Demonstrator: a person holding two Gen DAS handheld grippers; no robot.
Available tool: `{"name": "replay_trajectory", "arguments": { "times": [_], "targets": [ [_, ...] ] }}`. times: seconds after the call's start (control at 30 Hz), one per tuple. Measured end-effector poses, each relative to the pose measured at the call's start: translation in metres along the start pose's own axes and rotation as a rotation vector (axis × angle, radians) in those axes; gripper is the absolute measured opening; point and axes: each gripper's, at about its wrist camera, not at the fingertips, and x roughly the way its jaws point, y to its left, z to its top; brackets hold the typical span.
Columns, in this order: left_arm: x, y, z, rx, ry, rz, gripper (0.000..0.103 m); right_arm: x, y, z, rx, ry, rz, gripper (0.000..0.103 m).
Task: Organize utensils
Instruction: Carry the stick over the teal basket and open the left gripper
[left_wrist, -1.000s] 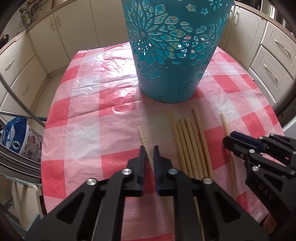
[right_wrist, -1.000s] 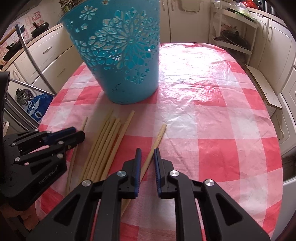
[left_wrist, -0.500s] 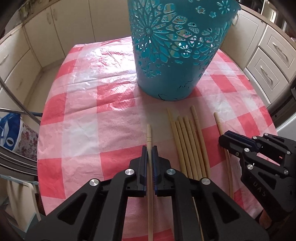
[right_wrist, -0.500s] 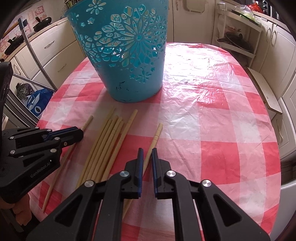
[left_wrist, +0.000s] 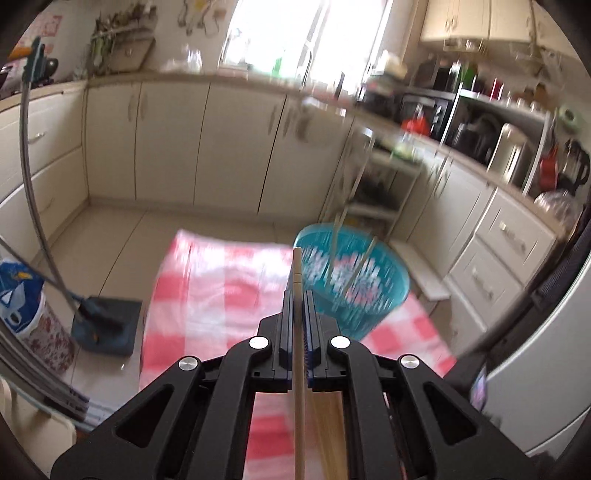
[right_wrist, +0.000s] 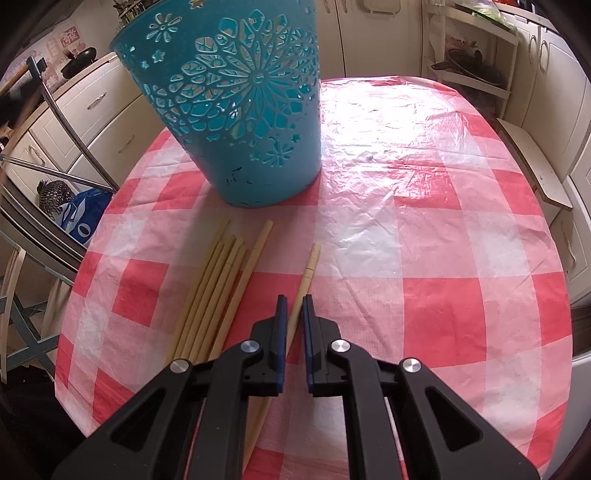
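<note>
left gripper (left_wrist: 298, 314) clamped on one chopstick (left_wrist: 297, 280), shaft along the fingers, tip toward blue basket (left_wrist: 384, 291) ahead, probably below, view blurred | right gripper (right_wrist: 294, 321) narrow, pinching single chopstick (right_wrist: 308, 273) lying on table (right_wrist: 424, 229) near front edge, pointing toward the basket

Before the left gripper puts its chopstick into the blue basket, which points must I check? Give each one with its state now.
1. Left gripper shut on its chopstick: ok.
2. Blue basket standing upright on the table: ok.
3. Chopstick tip above the basket opening: not ok, it sits beside the rim.
4. Room inside the basket: cannot tell, the view is blurred.
5. Right gripper closed around the single chopstick: ok.
</note>
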Motion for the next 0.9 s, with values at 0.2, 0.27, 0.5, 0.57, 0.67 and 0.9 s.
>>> {"name": "replay_trajectory", "arguments": {
  "times": [0.2,0.27,0.5,0.57,0.67,0.9],
  "targets": [
    [-0.009,-0.022,0.060,-0.038,-0.227,-0.028,0.005,0.000,0.000,0.001,0.006,0.002,0.014,0.009],
    [-0.001,-0.032,0.080,-0.045,-0.290,-0.028,0.005,0.000,0.000,0.002,0.009,0.002,0.018,0.009],
    [0.067,-0.053,0.105,-0.057,-0.324,0.023,0.005,0.001,-0.003,0.002,0.021,0.002,0.032,0.009],
    [0.089,-0.055,0.099,-0.052,-0.281,0.046,0.005,0.001,-0.003,0.002,0.023,0.003,0.037,0.009],
    [0.108,-0.052,0.082,-0.037,-0.226,0.087,0.005,0.001,-0.004,0.002,0.023,0.004,0.043,0.009],
    [0.119,-0.043,0.051,-0.020,-0.080,0.134,0.023,0.000,-0.008,0.002,0.032,0.012,0.055,0.009]
  ]
}}
